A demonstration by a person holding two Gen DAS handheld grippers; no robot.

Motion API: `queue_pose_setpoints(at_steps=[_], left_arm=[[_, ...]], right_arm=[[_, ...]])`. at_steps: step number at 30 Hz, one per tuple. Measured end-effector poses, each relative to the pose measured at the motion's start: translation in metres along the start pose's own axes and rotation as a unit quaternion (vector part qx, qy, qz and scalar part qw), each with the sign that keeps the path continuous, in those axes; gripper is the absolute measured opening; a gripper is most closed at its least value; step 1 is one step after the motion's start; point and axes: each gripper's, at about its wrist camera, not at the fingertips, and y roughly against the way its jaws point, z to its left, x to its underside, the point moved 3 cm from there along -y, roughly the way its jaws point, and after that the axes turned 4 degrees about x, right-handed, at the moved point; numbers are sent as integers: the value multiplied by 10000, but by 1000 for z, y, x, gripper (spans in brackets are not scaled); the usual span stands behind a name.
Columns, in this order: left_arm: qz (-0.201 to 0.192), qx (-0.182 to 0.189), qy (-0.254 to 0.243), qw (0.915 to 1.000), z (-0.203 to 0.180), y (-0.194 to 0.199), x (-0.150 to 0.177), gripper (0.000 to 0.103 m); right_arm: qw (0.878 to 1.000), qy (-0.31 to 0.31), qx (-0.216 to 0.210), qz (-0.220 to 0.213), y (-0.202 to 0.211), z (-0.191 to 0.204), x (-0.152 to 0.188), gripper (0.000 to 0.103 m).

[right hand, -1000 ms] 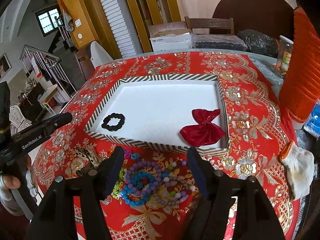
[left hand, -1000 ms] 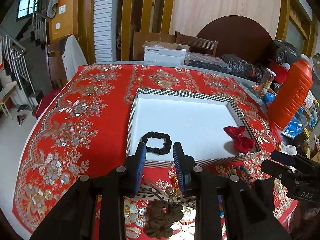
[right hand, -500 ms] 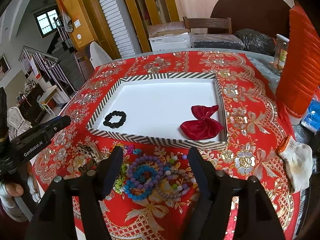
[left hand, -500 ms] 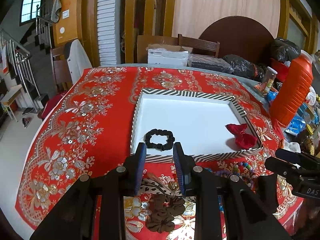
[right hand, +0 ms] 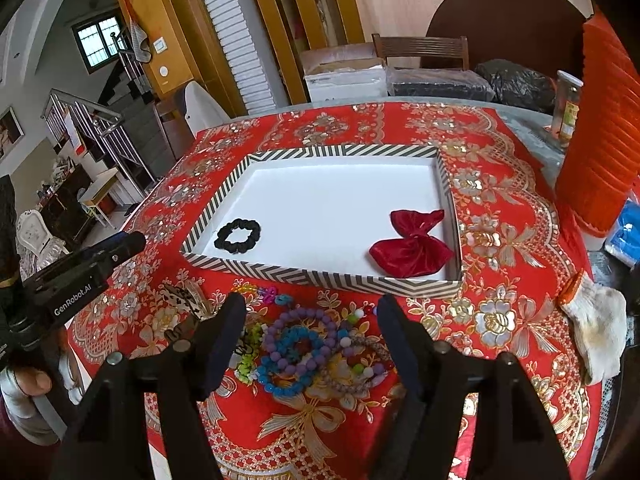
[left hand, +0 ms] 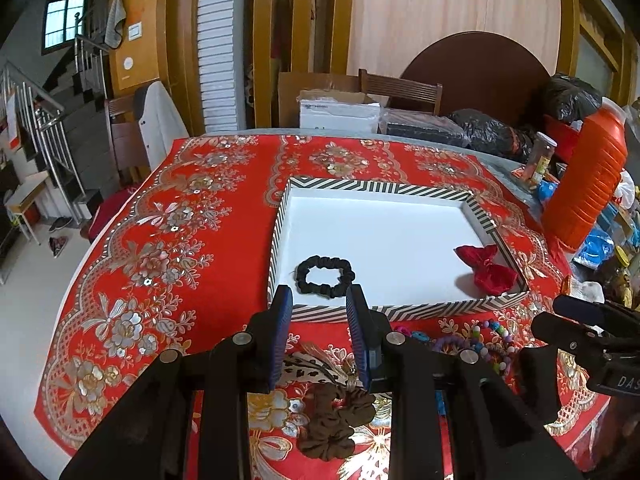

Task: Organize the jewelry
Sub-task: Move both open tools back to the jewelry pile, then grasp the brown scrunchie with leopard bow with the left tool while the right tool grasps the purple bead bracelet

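Right now the right gripper (right hand: pixel 311 322) hangs with its fingers spread wide and empty, and the heap of bead bracelets (right hand: pixel 298 350) lies directly between and just below the fingertips, short of the striped tray (right hand: pixel 320 276). Nearer to that heap than the left gripper (left hand: pixel 320 312), it is likely to take them. The left one, parted and empty, hovers over the brown scrunchie (left hand: pixel 334 420).
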Motion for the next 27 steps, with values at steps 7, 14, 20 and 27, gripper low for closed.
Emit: queue_pose_setpoints(at_steps=[7, 14, 20, 27], left_arm=[[23, 8, -15, 10000, -1, 1, 2, 17], [275, 499, 324, 9978, 12, 4, 1, 17], [648, 919, 537, 9922, 24, 1, 15, 18], [1112, 1123, 480, 9863, 21, -15, 46, 20]], right_arm=[[10000, -19, 4, 10, 1, 0, 1, 71], [10000, -61, 1, -14, 5, -4, 2, 71], [9999, -110, -22, 24, 4, -12, 5, 72], [9997, -199, 39, 142, -3, -22, 12, 72]])
